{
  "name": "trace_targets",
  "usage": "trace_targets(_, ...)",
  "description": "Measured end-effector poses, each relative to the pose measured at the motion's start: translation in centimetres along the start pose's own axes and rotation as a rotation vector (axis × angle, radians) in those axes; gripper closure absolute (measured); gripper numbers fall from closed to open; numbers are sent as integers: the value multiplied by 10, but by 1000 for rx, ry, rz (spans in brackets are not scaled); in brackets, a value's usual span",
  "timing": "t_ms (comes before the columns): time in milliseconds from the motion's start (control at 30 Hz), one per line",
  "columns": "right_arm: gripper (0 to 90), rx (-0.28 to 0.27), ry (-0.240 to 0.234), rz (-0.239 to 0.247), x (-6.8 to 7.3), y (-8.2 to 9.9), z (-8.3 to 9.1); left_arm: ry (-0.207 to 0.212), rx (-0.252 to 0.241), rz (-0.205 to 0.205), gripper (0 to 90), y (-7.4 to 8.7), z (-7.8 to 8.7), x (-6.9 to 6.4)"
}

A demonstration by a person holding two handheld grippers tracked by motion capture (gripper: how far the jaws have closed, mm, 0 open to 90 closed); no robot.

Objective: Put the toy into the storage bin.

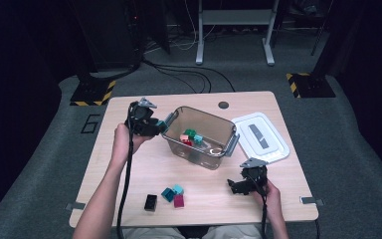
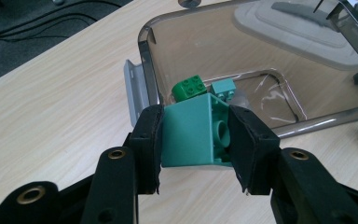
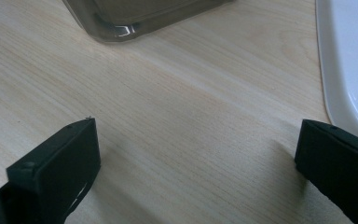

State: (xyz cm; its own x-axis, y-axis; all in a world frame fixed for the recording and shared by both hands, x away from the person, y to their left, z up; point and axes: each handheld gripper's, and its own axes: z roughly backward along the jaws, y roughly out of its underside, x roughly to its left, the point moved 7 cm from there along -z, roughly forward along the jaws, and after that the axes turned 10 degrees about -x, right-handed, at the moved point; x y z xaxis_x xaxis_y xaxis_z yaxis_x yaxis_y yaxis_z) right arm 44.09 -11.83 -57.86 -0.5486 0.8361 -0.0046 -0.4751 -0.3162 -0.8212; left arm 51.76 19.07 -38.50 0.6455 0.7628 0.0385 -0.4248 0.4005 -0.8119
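Left gripper (image 1: 154, 127) is clamped on a teal-green block (image 2: 193, 135): in the left gripper view both black pads press its two side faces, and the round hollow of the block's underside faces the right-hand pad. The block sits in the air just outside the near-left corner of the clear plastic bin (image 1: 219, 130), level with the bin's grey side handle (image 2: 134, 91); in the high view the gripper is just beside the bin's left end, held up by the left hand (image 1: 123, 141). Inside the bin: a dark green block (image 2: 189, 87), a small teal block (image 2: 223, 87) touching it, and in the high view a red and a pinkish block (image 1: 185, 139) next to those. Right gripper (image 1: 239, 186) is low over the table (image 1: 129, 179) near the front edge, to the right of the bin's front corner; its jaws stand wide apart with bare wood between them. The white lid (image 1: 259, 137) lies flat on the table to the right of the bin, apart from it. Loose on the table near the front edge: a black block (image 1: 150, 202), and a tight cluster of two teal blocks (image 1: 172, 192) and a dark red block (image 1: 179, 201).
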Motion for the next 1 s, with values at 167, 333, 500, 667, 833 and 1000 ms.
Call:
trace_targets(167, 0, 0, 0, 0, 0, 0, 0, 3, -3, -1, 570, -7, -7, -2)
trace_targets(333, 0, 0, 0, 0, 0, 0, 0, 8, -4, -13, 570, -14, -17, -5)
trace_targets(500, 0, 0, -1, 0, 0, 0, 0, 12, 6, -19, 570, -20, -26, -8)
trace_targets(667, 0, 0, -1, -1, 0, 0, 0, 18, 15, -25, 570, -24, -35, -11)
trace_targets(833, 0, 0, 0, 0, 0, 0, 0, 29, 27, -30, 570, -26, -44, -16)
trace_targets(1000, 0, -2, -2, 1, 0, 0, 0, 33, 40, -29, 569, -26, -54, -18)
